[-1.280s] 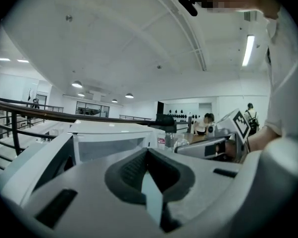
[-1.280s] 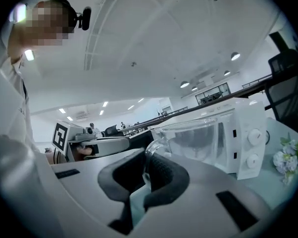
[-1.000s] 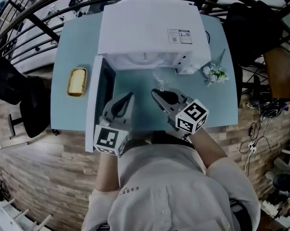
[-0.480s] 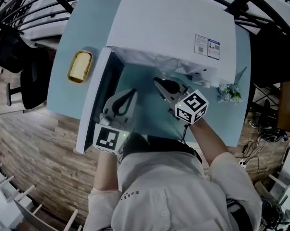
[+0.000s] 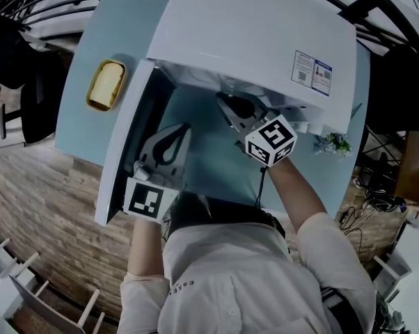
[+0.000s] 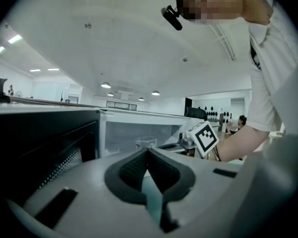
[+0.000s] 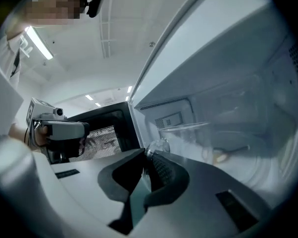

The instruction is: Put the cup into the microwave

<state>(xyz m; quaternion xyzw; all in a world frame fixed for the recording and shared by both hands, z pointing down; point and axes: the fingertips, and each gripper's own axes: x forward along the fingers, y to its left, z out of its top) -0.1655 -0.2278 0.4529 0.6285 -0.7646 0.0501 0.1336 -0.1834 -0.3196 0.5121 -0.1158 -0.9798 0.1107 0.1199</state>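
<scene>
The right gripper (image 7: 145, 157) pinches the clear cup (image 7: 188, 133) by its near side, holding it level inside the microwave (image 5: 251, 26) for set-down — the left gripper (image 6: 147, 151), pressed together and empty, idles by the door (image 5: 122, 152).

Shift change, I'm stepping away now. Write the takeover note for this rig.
Left gripper: shut, empty, by the open microwave door.
Right gripper: shut on the handle of the cup, which is inside the microwave; whether it rests on the floor is unclear.
Done: door open, cup in.
Left: release the cup, withdraw, probably close the door.
</scene>
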